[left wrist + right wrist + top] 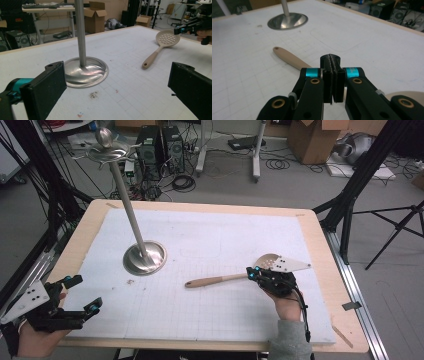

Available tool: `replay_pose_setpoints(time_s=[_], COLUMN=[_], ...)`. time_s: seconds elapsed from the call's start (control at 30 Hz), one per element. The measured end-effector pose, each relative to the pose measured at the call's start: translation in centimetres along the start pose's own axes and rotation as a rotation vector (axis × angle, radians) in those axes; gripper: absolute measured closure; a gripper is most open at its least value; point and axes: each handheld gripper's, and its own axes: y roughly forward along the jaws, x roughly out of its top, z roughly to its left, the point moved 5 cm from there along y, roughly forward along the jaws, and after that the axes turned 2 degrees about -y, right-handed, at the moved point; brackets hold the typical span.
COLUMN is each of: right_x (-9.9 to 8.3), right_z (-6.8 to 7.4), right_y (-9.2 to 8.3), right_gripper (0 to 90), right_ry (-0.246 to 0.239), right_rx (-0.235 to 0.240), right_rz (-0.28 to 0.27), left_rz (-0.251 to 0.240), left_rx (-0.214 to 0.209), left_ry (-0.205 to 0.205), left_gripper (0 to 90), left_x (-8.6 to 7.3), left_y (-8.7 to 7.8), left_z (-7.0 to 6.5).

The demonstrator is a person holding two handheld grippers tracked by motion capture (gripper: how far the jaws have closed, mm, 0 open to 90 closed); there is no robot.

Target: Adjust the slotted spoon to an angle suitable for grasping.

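A beige slotted spoon (220, 280) lies on the white mat, handle pointing left and perforated bowl (167, 38) to the right. My right gripper (250, 272) hovers over the spoon's neck. In the right gripper view its pads (331, 60) are pressed together with nothing between them, and the handle (289, 58) runs underneath. The right gripper (178, 30) shows beside the bowl in the left gripper view. My left gripper (82, 295) rests at the front left corner, jaws wide open (120, 85) and empty, aimed at the metal stand's base (86, 72).
A tall metal stand (145, 257) with a round base, thin pole and hooked top disc (106, 151) stands left of centre. The white mat (210, 235) covers a wooden table (325, 265). Tripod legs, cables and boxes sit on the floor beyond.
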Motion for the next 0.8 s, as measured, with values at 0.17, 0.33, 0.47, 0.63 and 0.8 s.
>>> replay_pose_setpoints(time_s=[0.17, 0.33, 0.47, 0.63, 0.8], right_x=[-0.4, -0.6, -0.9, -1.4, -1.5], right_z=[-0.3, -0.8, -1.1, -1.5, -1.7], right_y=[0.5, 0.9, 1.4, 2.4, 3.3], right_gripper=[89.5, 89.5, 89.5, 89.5, 89.5], right_ry=[0.010, 0.026, 0.043, 0.046, 0.045], right_rx=[-0.013, -0.038, -0.046, -0.052, -0.055], right_rz=[0.025, 0.040, 0.056, 0.079, 0.083], left_rz=[0.004, 0.003, -0.002, 0.000, 0.006], left_rx=[0.007, 0.012, 0.023, 0.035, 0.045], left_ry=[-0.004, 0.008, 0.010, 0.014, 0.012], left_gripper=[2.0, 2.0, 2.0, 2.0, 2.0], left_x=[-0.2, -0.3, -0.2, -0.4, -0.7], left_y=[-0.2, -0.4, -0.8, -1.1, -1.5], left_z=[0.2, -0.1, -0.2, -0.4, -0.5])
